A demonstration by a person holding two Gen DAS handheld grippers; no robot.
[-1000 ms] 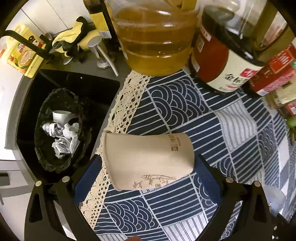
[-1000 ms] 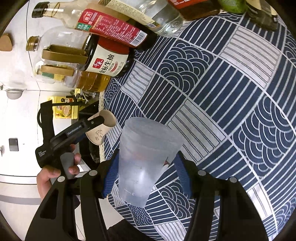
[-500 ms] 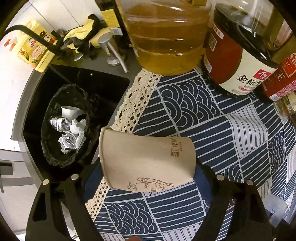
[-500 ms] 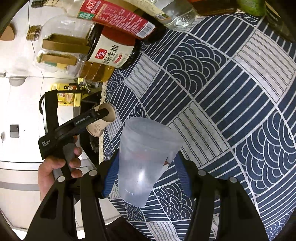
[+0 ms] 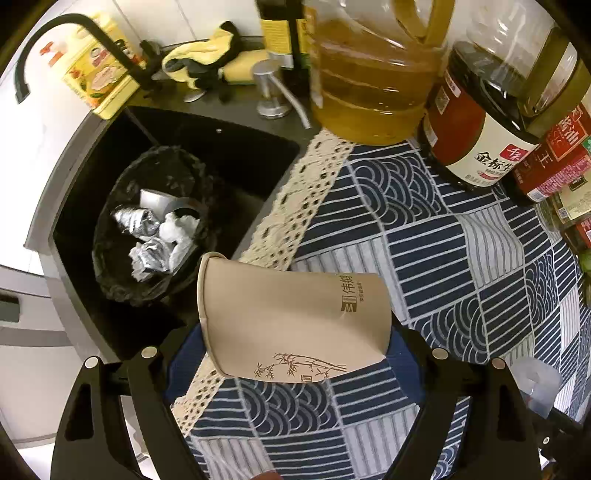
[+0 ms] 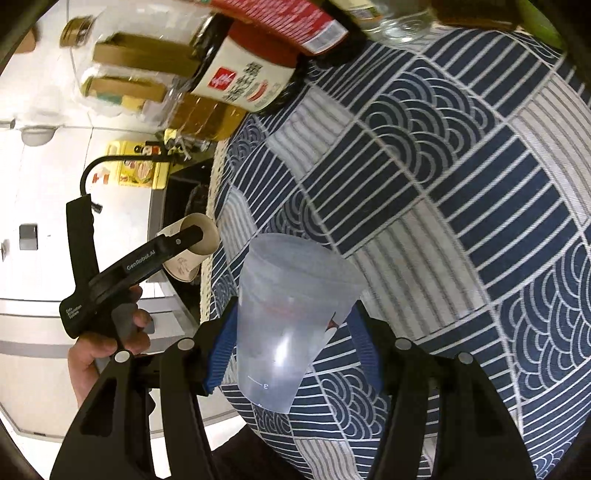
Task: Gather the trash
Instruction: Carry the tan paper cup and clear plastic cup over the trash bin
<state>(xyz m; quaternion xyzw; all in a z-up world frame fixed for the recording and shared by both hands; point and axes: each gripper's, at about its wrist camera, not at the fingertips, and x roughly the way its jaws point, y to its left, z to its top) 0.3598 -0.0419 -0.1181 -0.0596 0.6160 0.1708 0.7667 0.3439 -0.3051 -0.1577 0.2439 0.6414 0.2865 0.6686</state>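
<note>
A tan paper cup [image 5: 291,317] with a bamboo drawing lies sideways between the pads of my left gripper [image 5: 291,350], which is shut on it. The cup's rim hangs over the lace edge of the tablecloth, toward a black-lined bin [image 5: 166,166] in the sink. Crumpled foil and tissue [image 5: 155,236] fill the bin. My right gripper [image 6: 293,350] is shut on a clear plastic cup [image 6: 291,314], held mouth-up and tilted above the cloth. In the right wrist view the left gripper [image 6: 177,247] and its paper cup [image 6: 195,240] show at the left, held by a hand [image 6: 107,343].
A blue patterned tablecloth [image 5: 461,258] covers the counter. At its back stand a big oil jug [image 5: 373,81], a soy sauce bottle [image 5: 476,125] and red-labelled packs [image 5: 554,166]. A black sink [image 5: 240,155] with a black faucet [image 5: 74,33] lies to the left.
My left gripper closed on the paper cup, lifted it off the cloth and carried it left toward the sink. The right gripper shifted a little with its plastic cup.
</note>
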